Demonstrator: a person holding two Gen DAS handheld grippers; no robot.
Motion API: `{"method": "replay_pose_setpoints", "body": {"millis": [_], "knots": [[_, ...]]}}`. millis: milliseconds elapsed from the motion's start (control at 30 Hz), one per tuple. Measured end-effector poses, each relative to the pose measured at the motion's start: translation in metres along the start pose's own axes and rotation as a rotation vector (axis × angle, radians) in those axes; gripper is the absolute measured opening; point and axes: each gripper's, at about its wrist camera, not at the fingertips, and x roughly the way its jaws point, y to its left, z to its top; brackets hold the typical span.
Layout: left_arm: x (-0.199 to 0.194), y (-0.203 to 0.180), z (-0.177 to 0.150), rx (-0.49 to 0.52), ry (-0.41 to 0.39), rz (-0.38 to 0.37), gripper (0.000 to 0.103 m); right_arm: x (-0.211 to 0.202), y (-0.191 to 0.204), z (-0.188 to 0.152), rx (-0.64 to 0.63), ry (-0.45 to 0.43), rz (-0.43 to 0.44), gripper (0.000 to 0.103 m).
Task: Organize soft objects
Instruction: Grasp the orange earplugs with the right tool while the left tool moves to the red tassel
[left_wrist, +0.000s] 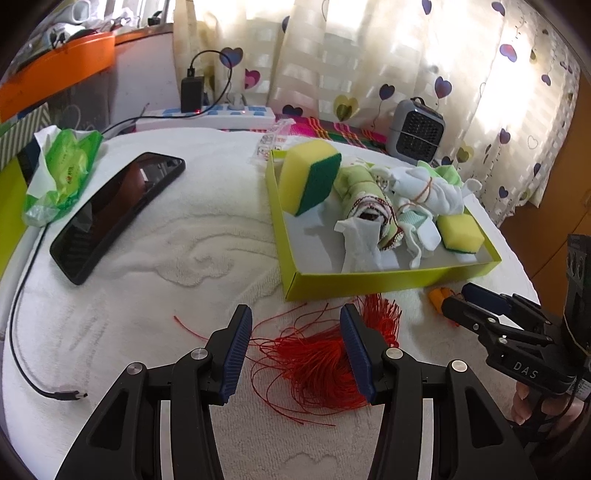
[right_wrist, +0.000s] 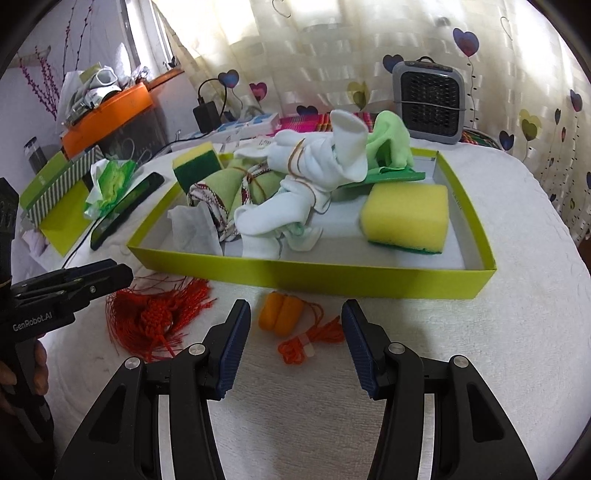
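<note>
White towelling covers the table (right_wrist: 480, 332), with heart-print curtains behind. On it sits a shallow lime-green cardboard tray (right_wrist: 295, 275) already holding yellow sponges, rolled cloths and tied white socks. Two things lie outside it, just in front: a red knotted tassel of silky threads (left_wrist: 317, 354) and a pair of orange foam earplugs on an orange cord (right_wrist: 280, 314). Gathering these stragglers looks like the step in hand. The left gripper (left_wrist: 293, 347) is wide open, straddling the tassel; closing on it seems next. The right gripper (right_wrist: 293, 345) is equally wide, empty, earplugs between its fingers.
</note>
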Motion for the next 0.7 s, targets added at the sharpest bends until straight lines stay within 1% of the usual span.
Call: {"method": "replay_pose_setpoints", "body": {"millis": [233, 700], "knots": [[0.002, -0.003, -0.002, 0.007, 0.009, -0.001, 0.049, 0.009, 0.009, -0.001, -0.048, 0.033, -0.033, 0.053], [0.003, -0.01, -0.006, 0.034, 0.017, 0.014, 0.049, 0.016, 0.015, 0.002, -0.077, 0.048, -0.08, 0.053]]}}
